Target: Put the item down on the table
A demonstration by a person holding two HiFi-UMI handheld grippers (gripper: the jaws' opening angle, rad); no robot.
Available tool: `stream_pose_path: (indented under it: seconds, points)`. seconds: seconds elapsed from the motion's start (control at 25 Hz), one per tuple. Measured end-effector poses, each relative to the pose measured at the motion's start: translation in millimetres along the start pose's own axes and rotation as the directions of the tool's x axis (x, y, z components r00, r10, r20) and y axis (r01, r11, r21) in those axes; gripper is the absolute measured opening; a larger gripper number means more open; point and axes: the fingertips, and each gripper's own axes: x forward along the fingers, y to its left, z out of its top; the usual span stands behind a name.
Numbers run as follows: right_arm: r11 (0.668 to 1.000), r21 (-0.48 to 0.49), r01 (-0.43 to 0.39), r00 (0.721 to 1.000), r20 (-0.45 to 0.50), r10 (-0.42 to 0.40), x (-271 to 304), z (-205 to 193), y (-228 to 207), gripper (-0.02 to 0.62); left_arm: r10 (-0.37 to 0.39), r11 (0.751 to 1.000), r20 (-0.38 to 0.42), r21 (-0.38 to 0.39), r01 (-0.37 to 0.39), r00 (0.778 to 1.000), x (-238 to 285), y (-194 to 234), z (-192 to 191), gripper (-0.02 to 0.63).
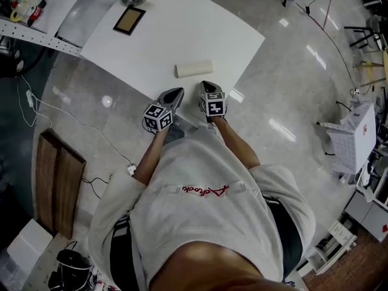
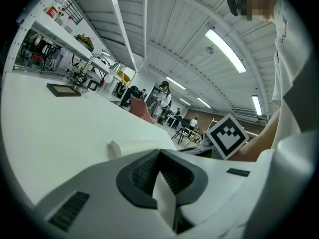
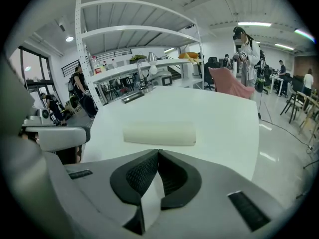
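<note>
Found cream roll (image 1: 194, 69) lying flat on white desk (image 1: 159, 36), close to near edge, touched by nothing. Noted left gripper (image 1: 176, 93) and right gripper (image 1: 208, 87) side by side at that edge, tips pointing toward roll, both apart from it. Checked both gripper views: left jaws pressed together, nothing between; right jaws likewise pressed together, empty. Logged dark flat frame (image 1: 129, 20) near far left corner.
</note>
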Motion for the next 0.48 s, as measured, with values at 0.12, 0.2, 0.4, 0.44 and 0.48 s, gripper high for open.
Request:
stream_pose_path:
  seconds: [0.12,0.2,0.4,0.44,0.48]
  points:
    - [1.000,0.000,-0.006,0.999,0.049,0.006,-8.6,15.4,3.0,-0.003,-0.016,1.000,0.004,0.018,0.016,1.000,1.6,-3.9,6.3,0.015]
    - [1.000,0.003,-0.006,0.997,0.082,0.006,-16.3,26.6,6.5,-0.003,-0.029,0.999,0.011,0.032,0.028,1.000,0.9,-6.4,13.0,0.015]
    - [0.999,-0.035,0.007,0.980,0.199,0.000,-32.3,64.0,14.6,-0.003,-0.055,0.990,0.051,0.129,0.048,0.997,2.2,-8.0,48.6,0.015]
    - [0.999,-0.052,0.011,0.976,0.217,0.001,-36.6,70.2,17.9,-0.003,-0.058,0.988,0.061,0.145,0.049,0.996,1.0,-8.7,55.7,0.015]
    - [0.998,-0.067,0.014,0.972,0.234,0.002,-41.8,76.0,22.2,-0.003,-0.061,0.987,0.074,0.156,0.049,0.995,-1.2,-9.6,62.6,0.015]
